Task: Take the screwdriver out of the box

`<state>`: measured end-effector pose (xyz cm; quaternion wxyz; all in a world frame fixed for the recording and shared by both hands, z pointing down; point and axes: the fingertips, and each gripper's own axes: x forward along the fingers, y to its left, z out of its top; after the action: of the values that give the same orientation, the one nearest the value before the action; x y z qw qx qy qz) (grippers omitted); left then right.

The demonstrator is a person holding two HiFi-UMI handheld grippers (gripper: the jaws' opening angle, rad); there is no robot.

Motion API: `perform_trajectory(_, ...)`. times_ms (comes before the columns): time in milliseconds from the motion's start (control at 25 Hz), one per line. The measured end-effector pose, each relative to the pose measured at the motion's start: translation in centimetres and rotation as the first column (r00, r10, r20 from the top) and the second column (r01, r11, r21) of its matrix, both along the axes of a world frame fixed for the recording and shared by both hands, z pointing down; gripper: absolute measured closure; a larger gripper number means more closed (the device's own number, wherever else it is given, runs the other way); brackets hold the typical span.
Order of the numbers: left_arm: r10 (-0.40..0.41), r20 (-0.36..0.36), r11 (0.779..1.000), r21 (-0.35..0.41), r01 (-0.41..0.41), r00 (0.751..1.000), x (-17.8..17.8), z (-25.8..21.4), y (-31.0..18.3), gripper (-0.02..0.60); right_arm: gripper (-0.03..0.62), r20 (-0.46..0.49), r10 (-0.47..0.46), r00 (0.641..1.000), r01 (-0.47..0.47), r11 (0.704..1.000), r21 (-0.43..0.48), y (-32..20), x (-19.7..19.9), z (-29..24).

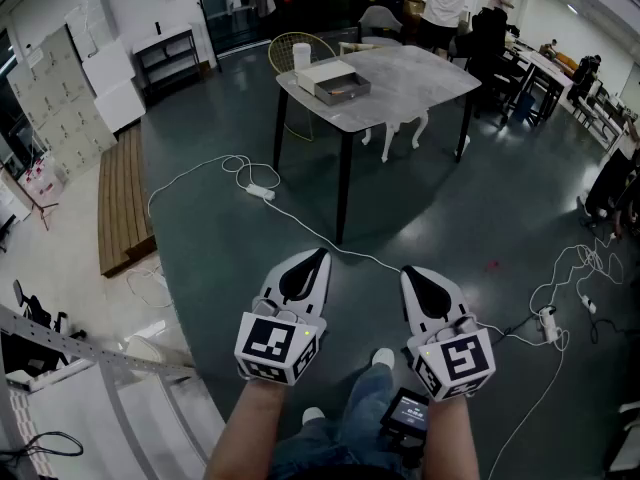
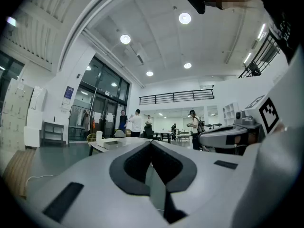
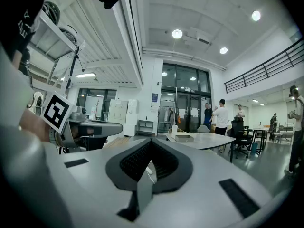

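Left white two-jaw gripper (image 1: 318, 258), right white two-jaw gripper (image 1: 410, 273): jaws pressing together, gripping nothing. Open grey rectangular box (image 1: 345, 96) sitting by left edge of grey marbled table (image 1: 420, 78); contents perhaps orange, indistinct.

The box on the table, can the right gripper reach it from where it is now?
Probably not yet: the box sits on the table far across open floor from the right gripper; only a cable lies between.

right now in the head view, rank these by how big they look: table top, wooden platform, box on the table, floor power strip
1. table top
2. wooden platform, close behind the table top, though it lies nearer the camera
3. box
4. power strip
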<state>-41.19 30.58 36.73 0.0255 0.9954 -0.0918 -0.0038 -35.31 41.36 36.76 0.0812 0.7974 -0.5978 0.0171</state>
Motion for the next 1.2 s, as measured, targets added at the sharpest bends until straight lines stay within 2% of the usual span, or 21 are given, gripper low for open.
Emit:
perform_trajectory(200,-0.006,-0.010,1.000,-0.004,0.006,1.000,0.6,-0.3,-1.3,0.569,0.569,-0.001,0.003,1.000,-0.003,1.000,-0.006,-1.1,0.5,-0.1)
perform_trajectory(360,-0.013,-0.017,1.000,0.000,0.013,1.000,2.9,-0.6,-2.3,0.569,0.569,-0.025,-0.011,1.000,0.011,1.000,-0.001,-2.3,2.8,-0.4)
perform_trajectory(560,-0.040,-0.014,0.999,0.004,0.040,0.999,8.6,-1.0,-4.4,0.569,0.569,-0.015,-0.021,1.000,0.022,1.000,0.022,-4.3,9.0,-0.9)
perform_trajectory(880,-0.133,-0.042,0.991,0.009,0.134,0.990,19.2,-2.2,-8.0,0.569,0.569,-0.020,-0.117,0.993,0.117,0.993,0.007,-8.4,21.2,-1.5)
perform_trajectory(1040,-0.159,-0.036,0.987,0.003,0.159,0.987,22.2,-1.7,-8.7,0.569,0.569,-0.011,-0.125,0.992,0.125,0.992,0.009,-9.5,25.1,-1.3)
perform_trajectory(1200,-0.185,-0.020,0.983,-0.015,0.185,0.983,23.8,-0.7,-10.2,0.569,0.569,0.000,-0.152,0.988,0.152,0.988,0.000,-10.9,26.7,-0.6)
